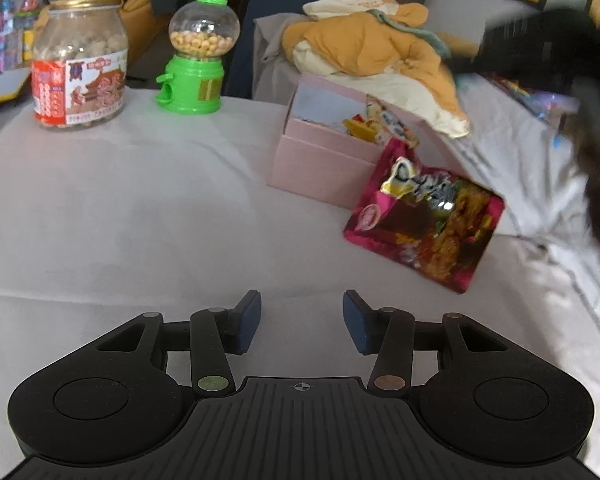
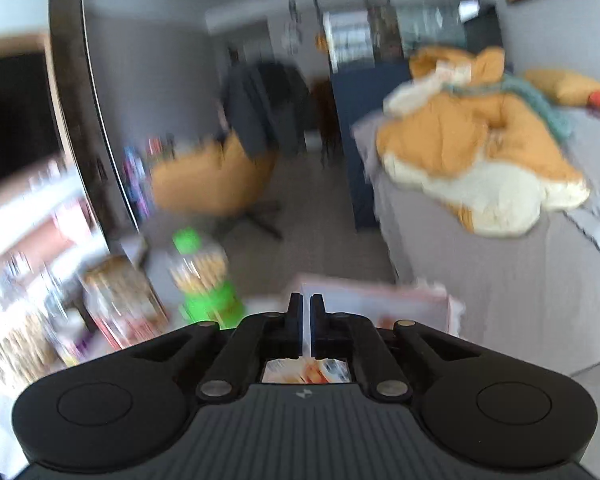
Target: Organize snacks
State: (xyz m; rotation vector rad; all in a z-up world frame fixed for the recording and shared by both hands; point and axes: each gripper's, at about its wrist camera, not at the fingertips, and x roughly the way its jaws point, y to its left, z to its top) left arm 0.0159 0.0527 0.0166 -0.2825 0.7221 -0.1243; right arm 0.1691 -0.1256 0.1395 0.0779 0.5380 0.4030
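A pink box stands open on the white tablecloth with small snack packets inside. A magenta chip bag leans against its right front. My left gripper is open and empty, low over the cloth, in front of the bag. My right gripper is shut, with nothing visible between its pads; it is high above the pink box, and its view is blurred. In the left wrist view it shows as a dark blur at the upper right.
A clear jar of snacks and a green candy dispenser stand at the table's back left. An orange and cream jacket lies on a grey-covered surface behind the box. A chair stands beyond.
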